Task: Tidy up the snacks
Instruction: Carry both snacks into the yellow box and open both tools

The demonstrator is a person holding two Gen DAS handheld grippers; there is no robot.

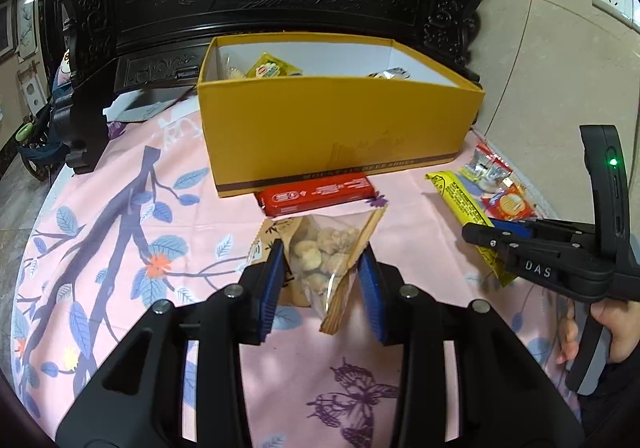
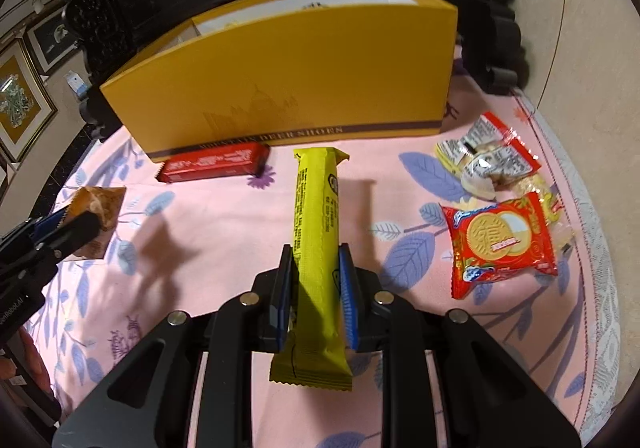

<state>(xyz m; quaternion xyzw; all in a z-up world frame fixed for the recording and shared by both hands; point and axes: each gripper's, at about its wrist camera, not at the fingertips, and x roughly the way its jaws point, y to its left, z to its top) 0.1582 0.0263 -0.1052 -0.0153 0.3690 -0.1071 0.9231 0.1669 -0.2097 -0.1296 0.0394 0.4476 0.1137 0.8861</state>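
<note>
My left gripper (image 1: 322, 280) is shut on a clear-fronted brown bag of pale snack balls (image 1: 320, 256), holding it just above the pink cloth. The right wrist view shows that bag (image 2: 100, 203) in the left gripper (image 2: 76, 221) at the far left. My right gripper (image 2: 316, 276) is shut on a long yellow snack bar (image 2: 316, 207) that points toward the yellow box (image 2: 280, 87). In the left wrist view the right gripper (image 1: 480, 234) holds this yellow bar (image 1: 460, 199) at the right. The open box (image 1: 328, 127) holds a few wrapped snacks.
A red bar (image 1: 316, 193) lies against the box's front wall. A red cookie packet (image 2: 500, 240) and a heap of small wrapped snacks (image 2: 484, 155) lie at the right near the round table's edge. Dark carved furniture stands behind the box.
</note>
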